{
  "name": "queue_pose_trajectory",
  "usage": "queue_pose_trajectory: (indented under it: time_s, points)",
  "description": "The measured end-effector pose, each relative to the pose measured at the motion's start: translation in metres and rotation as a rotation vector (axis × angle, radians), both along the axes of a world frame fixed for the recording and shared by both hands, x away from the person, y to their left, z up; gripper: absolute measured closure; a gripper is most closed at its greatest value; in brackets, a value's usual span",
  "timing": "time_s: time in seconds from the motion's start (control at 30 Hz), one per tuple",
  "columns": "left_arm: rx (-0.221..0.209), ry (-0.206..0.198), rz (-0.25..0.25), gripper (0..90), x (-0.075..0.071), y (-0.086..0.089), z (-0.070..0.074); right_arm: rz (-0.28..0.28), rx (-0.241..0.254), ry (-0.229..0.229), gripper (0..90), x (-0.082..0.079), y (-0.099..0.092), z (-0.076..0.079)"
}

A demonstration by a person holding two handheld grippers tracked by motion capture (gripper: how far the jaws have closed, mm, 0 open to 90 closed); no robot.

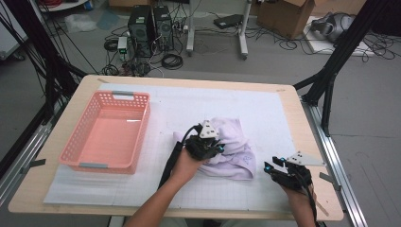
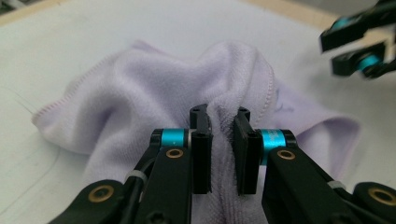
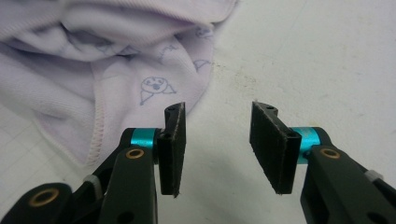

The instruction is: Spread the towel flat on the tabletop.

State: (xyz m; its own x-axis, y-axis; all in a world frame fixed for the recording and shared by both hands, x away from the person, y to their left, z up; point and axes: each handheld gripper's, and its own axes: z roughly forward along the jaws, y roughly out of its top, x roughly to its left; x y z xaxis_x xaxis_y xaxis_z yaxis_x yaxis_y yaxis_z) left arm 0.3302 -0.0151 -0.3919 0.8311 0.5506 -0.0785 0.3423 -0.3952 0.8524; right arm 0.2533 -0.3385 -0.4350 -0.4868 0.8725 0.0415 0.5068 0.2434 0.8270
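**Towel pinched at mid-table, right gripper idle beside it**

Table [image 1: 71,189] of pale wood carries a white gridded mat [image 1: 265,109] across most of its top. Near the left edge sits a pink plastic basket [image 1: 142,123], well apart from the work. A lavender towel [image 1: 236,142] lies crumpled at the mat's centre. The left gripper [image 2: 222,140] has its jaws clamped on a raised fold of this towel, cloth squeezed between the pads. The right gripper [image 3: 219,144] rests just beside the towel's printed hem, jaws apart with only bare mat between them.
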Motion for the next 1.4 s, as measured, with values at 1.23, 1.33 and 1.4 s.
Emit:
queue_pose_trajectory:
  time_s: [1.23, 1.33, 1.4]
  points:
    - [-0.227, 0.045, 0.151, 80.4, 0.029, 0.064, 0.002, 0.145, 0.027, 0.006, 86.7, 0.01, -0.006, 0.03]
    - [-0.23, 0.064, 0.172, 80.5, 0.042, 0.055, -0.005, 0.129, 0.05, -0.008, 87.0, -0.001, -0.017, 0.038]
    - [-0.235, 0.061, 0.2, 80.7, 0.051, 0.051, -0.006, 0.13, 0.076, -0.012, 87.0, -0.003, -0.021, 0.041]
